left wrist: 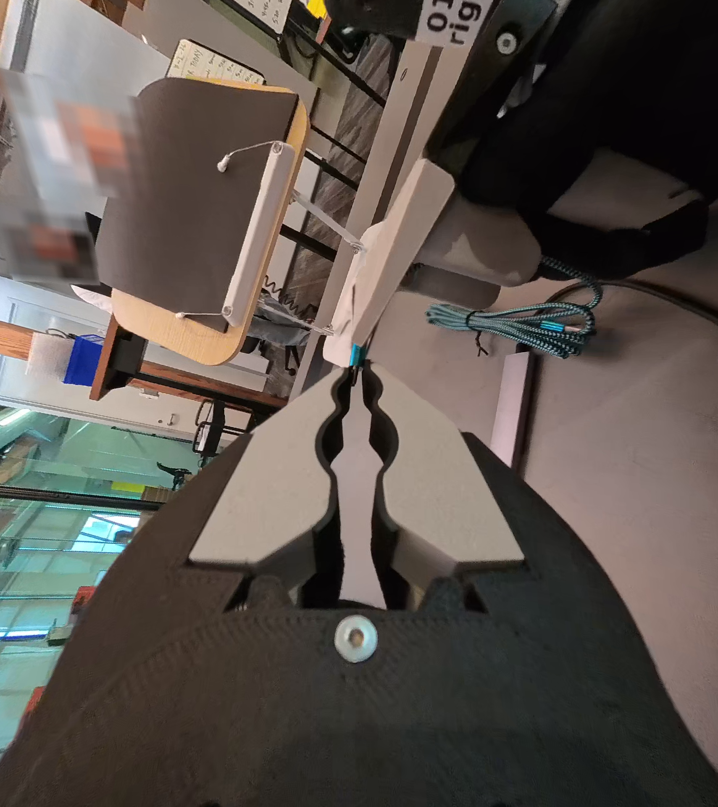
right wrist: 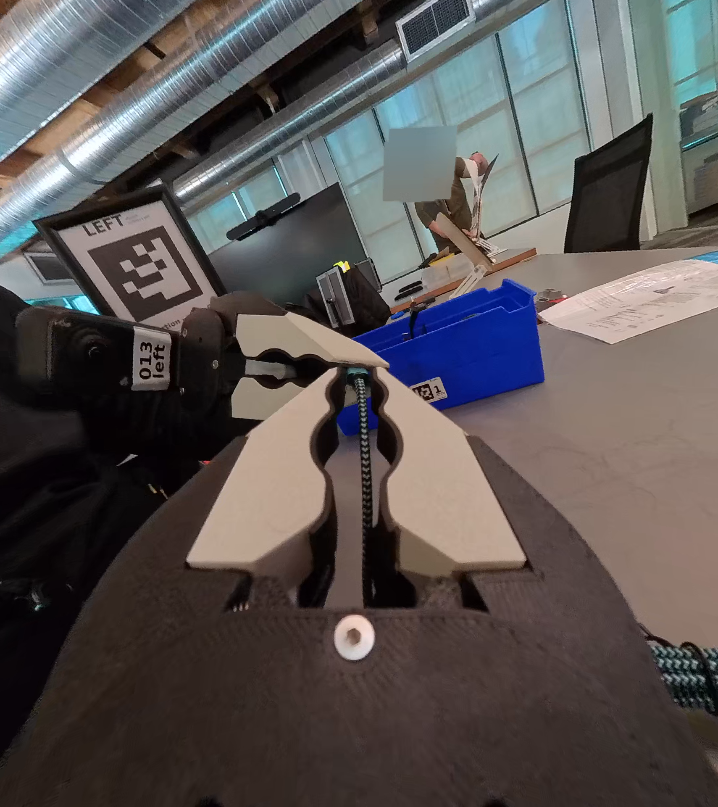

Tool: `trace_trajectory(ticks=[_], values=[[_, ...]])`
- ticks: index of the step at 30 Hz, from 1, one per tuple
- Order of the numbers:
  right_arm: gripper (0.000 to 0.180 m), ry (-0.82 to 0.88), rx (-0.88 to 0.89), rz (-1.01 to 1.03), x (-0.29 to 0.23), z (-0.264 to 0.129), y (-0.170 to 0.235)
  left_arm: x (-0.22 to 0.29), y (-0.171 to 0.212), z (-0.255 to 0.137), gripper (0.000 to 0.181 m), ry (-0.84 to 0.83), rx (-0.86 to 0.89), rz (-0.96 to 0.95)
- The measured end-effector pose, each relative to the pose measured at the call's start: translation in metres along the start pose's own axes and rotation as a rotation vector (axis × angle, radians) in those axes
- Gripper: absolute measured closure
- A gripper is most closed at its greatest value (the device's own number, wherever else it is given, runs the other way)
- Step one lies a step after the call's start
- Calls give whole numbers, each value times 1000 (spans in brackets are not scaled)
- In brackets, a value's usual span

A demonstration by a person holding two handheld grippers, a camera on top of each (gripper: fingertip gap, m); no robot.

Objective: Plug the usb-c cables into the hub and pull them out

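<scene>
On grey table [right wrist: 610, 436], blue bin [right wrist: 470, 349] with small sticker [right wrist: 429, 391], printed sheet [right wrist: 654, 297]

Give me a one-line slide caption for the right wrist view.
Right hand-held gripper shut on a braided USB-C cable, meeting the left hand-held gripper beside a blue bin.

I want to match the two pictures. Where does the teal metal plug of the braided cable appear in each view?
Left wrist view: the teal plug sits just above centre, where both hand-held grippers' tips meet.
Right wrist view: the plug sits centre, slightly high, pinched at the near fingertips.
Shared landmark: the bundled braided cable on the grey table.
</scene>
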State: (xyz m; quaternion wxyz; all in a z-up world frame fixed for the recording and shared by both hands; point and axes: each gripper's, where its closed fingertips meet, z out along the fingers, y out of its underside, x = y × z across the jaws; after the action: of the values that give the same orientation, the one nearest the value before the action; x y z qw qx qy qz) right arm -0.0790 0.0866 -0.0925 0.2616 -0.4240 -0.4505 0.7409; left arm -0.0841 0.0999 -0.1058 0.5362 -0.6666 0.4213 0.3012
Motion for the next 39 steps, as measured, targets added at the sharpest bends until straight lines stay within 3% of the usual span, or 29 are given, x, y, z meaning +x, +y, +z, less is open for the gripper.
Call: trace_trajectory(ticks=[10,15,24,29,33,39], values=[[171,17,-34,-1,2,-2,3,2,1,3,177,1,10,-46],[171,82,-29,-33,11,-10,-3,1,12,0,157,39,-8,-76],[171,247,6,-121,31,-39,-23,59,71,19,138,504,-285,-213],[171,265,1,-125,33,-41,-23,91,82,29,150,699,-382,-258],[171,272,1,-136,33,-41,-24,97,92,36,161,703,-430,-293],[171,298,11,-151,35,-45,-27,92,103,34,162,653,-492,-377]])
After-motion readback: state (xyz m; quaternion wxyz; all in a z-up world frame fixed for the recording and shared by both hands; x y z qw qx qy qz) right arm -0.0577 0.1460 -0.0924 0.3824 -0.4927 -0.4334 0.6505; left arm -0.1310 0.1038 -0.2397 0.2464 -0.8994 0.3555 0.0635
